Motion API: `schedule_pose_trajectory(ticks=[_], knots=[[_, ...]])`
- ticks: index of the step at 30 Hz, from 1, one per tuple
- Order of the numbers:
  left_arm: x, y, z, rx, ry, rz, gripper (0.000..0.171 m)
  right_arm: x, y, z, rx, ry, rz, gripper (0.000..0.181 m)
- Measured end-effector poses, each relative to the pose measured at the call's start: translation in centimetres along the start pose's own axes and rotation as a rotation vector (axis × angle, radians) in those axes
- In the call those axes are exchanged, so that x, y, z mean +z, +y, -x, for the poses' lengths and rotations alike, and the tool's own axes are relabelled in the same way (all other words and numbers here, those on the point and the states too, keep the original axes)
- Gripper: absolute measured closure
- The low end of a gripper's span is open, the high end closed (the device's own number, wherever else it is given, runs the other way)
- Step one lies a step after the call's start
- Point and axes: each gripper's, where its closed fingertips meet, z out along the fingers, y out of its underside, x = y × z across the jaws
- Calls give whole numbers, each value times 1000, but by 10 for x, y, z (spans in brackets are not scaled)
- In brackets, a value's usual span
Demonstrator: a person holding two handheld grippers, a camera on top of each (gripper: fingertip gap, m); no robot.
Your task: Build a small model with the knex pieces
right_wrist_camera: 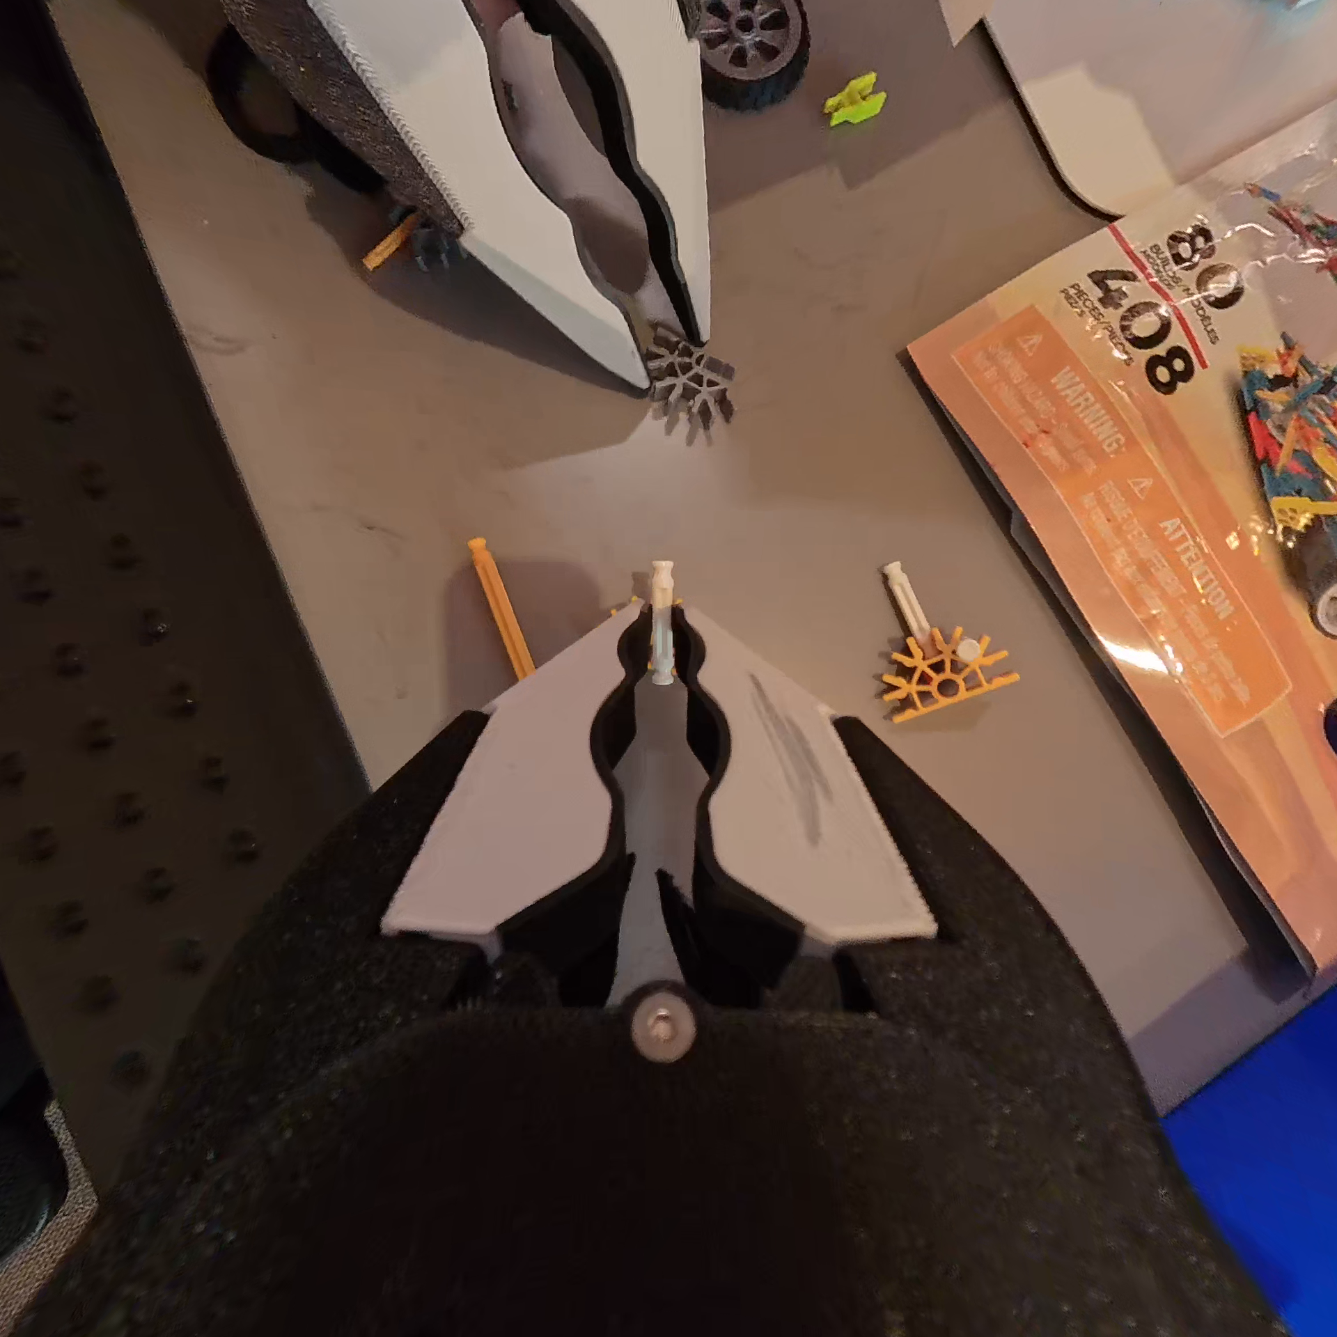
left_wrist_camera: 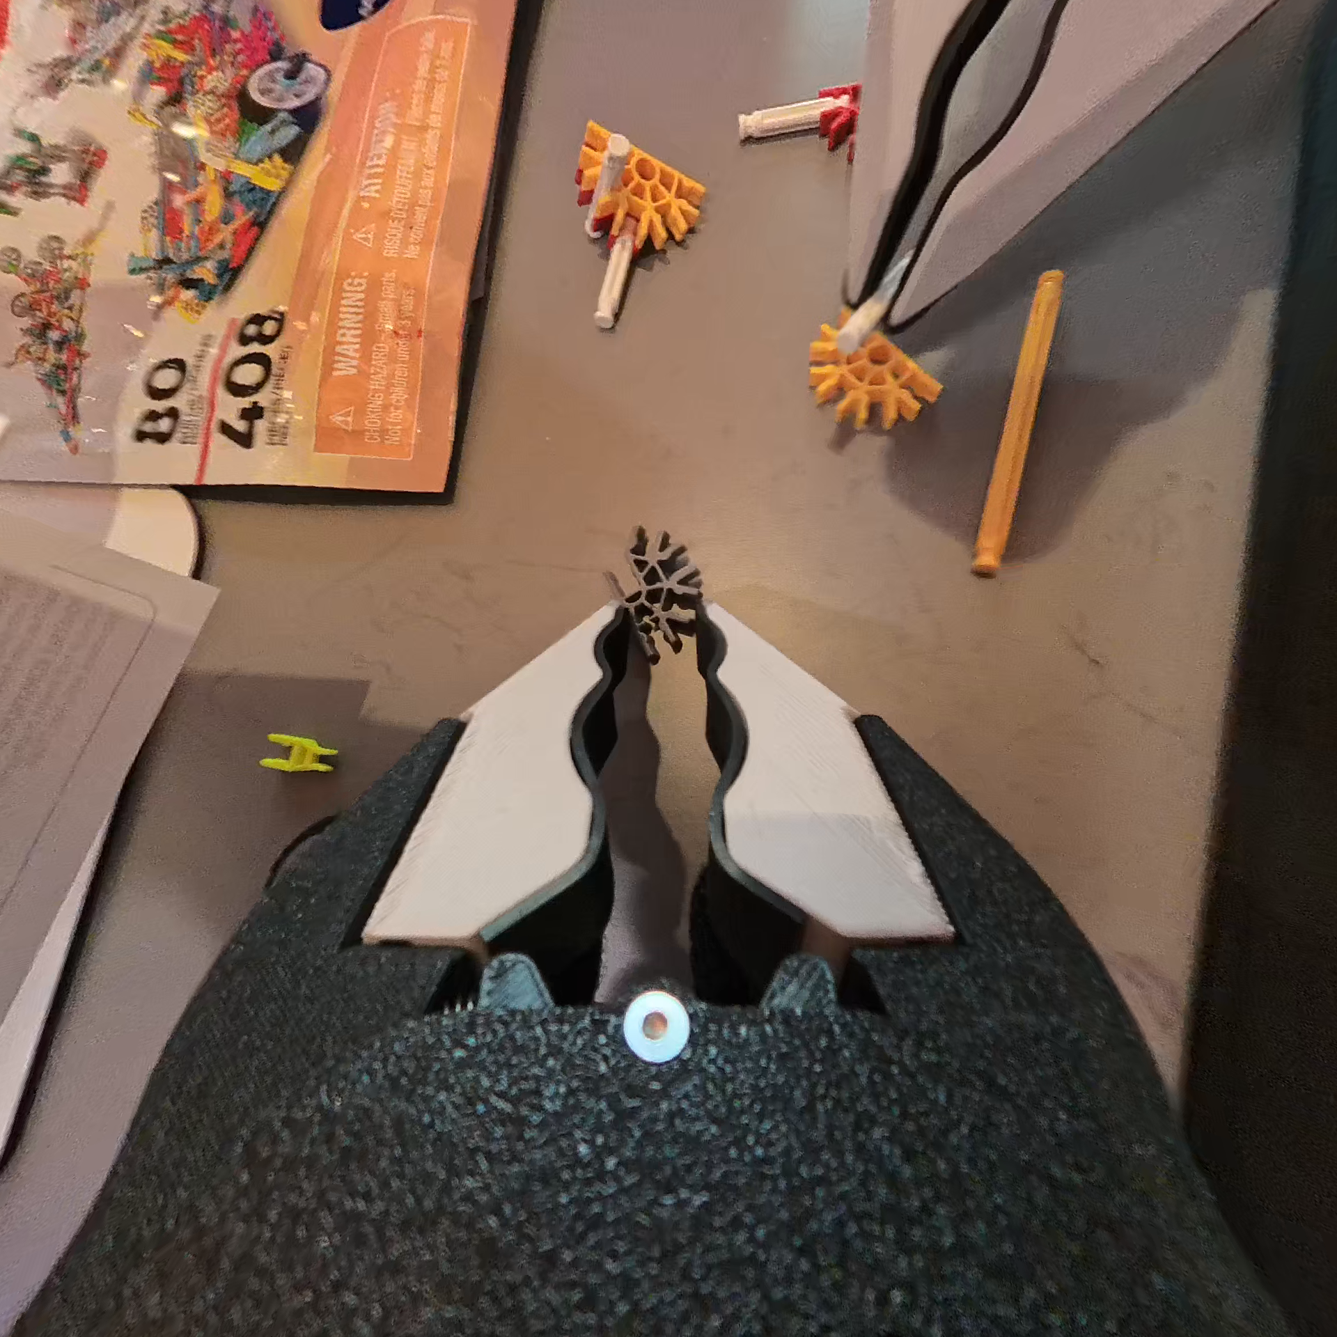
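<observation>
In the left wrist view, a white paper (left_wrist_camera: 65, 723) lies at the left edge, and above it, in the upper left of the frame, is a printed toy box (left_wrist_camera: 239, 239). A small green clip (left_wrist_camera: 300, 752) sits on the grey table (left_wrist_camera: 506, 550) just left of the left gripper (left_wrist_camera: 662, 615), whose tips are closed on a dark grey connector (left_wrist_camera: 662, 593) at the centre of the frame. Above the centre lies a yellow connector (left_wrist_camera: 651, 195) with white rods through it. To the upper right, the right gripper (left_wrist_camera: 879, 304) pinches a white rod (left_wrist_camera: 868, 315) that meets an orange connector (left_wrist_camera: 872, 380) on the table. A loose white rod with a red piece (left_wrist_camera: 796, 119) lies at the top, and an orange rod (left_wrist_camera: 1020, 419) lies at the right. In the right wrist view, a dark perforated board (right_wrist_camera: 108, 651) fills the left side. The left gripper comes in from the upper left, and a black wheel (right_wrist_camera: 752, 51) stands at the top of the frame beside it. At the centre the right gripper is shut on the white rod, the orange rod just to its left. The box is at the right edge, and a blue surface (right_wrist_camera: 1259, 1186) shows in the lower right corner.
</observation>
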Motion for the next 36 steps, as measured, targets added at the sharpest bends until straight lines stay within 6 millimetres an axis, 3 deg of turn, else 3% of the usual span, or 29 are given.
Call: schedule_pose_trajectory(ticks=[4, 9, 14, 17, 22, 26, 36], knots=[[-5, 0, -22, -62, 122, 28, 133, 6, -4, 7, -12, -13, -1, 177], [-14, -7, -54, -49, 274, 13, 133, 10, -3, 9, -11, -17, 2, 177], [-17, -19, -22, 71, 119, -38, 134, 9, 1, 11, 1, -21, -7, 177], [-9, -19, -15, 143, 96, 3, 134, 9, 1, 12, 3, -27, -11, 177], [6, -17, -19, 196, 165, 53, 127, 9, -2, 13, 4, -27, -27, 177], [11, -12, -26, 159, 241, 61, 142, 8, -3, 12, 15, -27, -46, 177], [7, -19, -18, 148, 124, -47, 146, 9, -8, 7, 29, -19, -115, 177]])
